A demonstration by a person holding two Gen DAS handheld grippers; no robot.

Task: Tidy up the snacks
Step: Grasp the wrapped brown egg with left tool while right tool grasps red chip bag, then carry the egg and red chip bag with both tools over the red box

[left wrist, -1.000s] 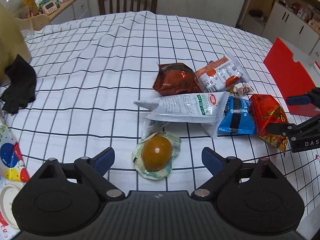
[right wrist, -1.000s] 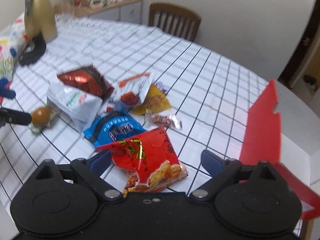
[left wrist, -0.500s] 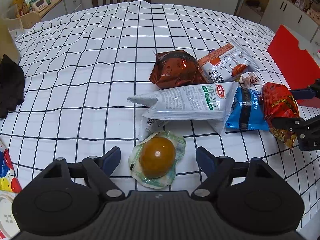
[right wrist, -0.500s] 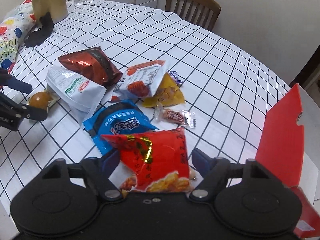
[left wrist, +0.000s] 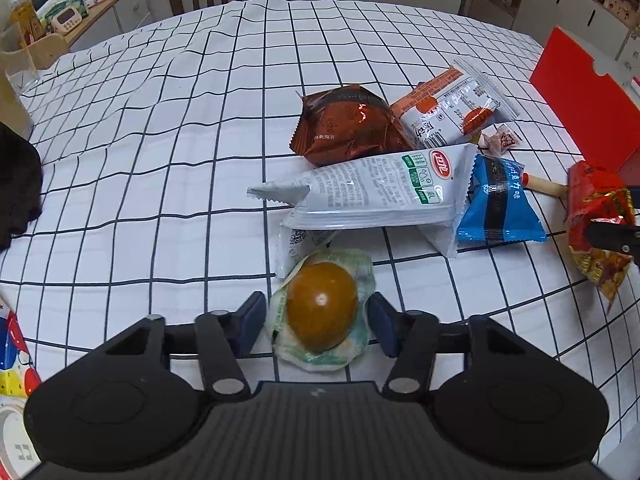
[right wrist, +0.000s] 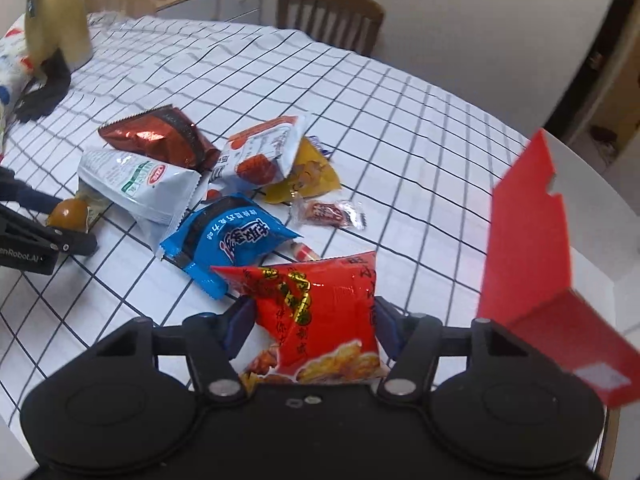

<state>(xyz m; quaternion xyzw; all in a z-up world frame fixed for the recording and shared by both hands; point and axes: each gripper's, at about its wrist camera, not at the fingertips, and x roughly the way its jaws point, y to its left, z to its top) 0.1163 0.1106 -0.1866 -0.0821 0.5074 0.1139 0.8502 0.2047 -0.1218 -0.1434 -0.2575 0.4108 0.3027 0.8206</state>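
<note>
My left hand-held gripper (left wrist: 316, 322) was closed around a brown egg in a clear wrapper (left wrist: 322, 307), low in the middle of its view, resting on the checked worktop (left wrist: 160, 128). My right hand-held gripper (right wrist: 314, 328) clamped a red snack bag (right wrist: 320, 316), low in the middle of its view. Above it lay a blue packet (right wrist: 228, 236), a white pouch (right wrist: 140, 184), a dark red bag (right wrist: 160, 136) and a small wrapped sweet (right wrist: 328, 214). A red box (right wrist: 528, 248) stood open at right.
</note>
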